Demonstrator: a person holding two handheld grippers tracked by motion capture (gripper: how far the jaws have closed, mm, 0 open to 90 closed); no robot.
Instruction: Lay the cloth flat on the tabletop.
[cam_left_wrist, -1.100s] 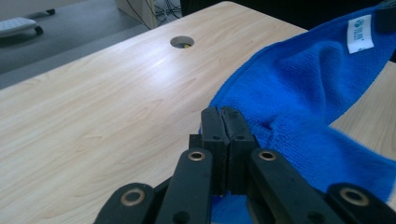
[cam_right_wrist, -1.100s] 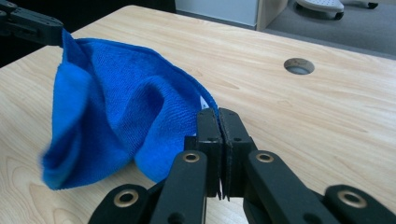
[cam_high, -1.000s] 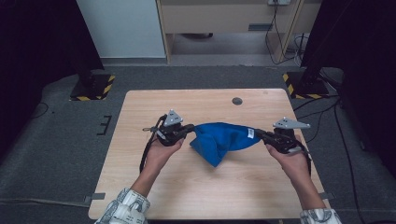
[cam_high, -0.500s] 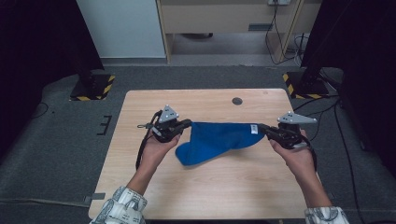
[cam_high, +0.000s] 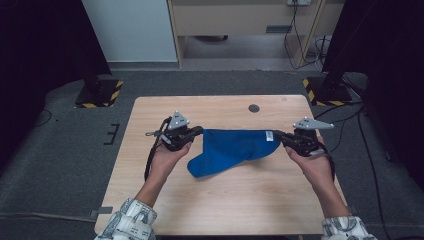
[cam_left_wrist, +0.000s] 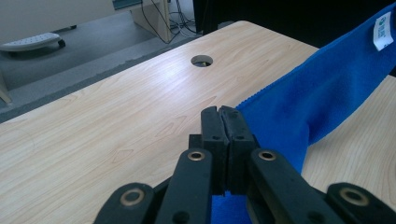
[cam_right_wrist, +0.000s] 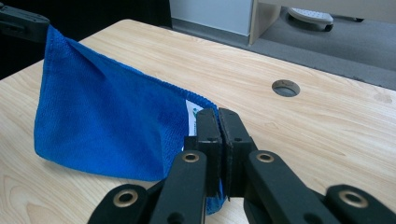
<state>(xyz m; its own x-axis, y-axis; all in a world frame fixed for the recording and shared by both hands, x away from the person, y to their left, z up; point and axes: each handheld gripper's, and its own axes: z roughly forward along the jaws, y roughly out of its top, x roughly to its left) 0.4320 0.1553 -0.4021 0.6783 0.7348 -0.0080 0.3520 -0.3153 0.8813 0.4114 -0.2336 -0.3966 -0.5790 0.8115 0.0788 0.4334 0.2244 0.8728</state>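
Since the earlier frame both grippers have drawn apart: left gripper (cam_high: 199, 131) and right gripper (cam_high: 278, 135) each clamp a blue cloth (cam_high: 227, 151) corner, stretched mid-frame over the table (cam_high: 150, 210)

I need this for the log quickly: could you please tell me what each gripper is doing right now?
Left gripper: shut on one corner of the cloth.
Right gripper: shut on the cloth's labelled corner.

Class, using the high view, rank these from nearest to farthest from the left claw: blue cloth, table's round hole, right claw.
1. blue cloth: gripped by the left claw, stretching rightward.
2. round hole: near the table's far edge.
3. right claw: holding the cloth's opposite corner.
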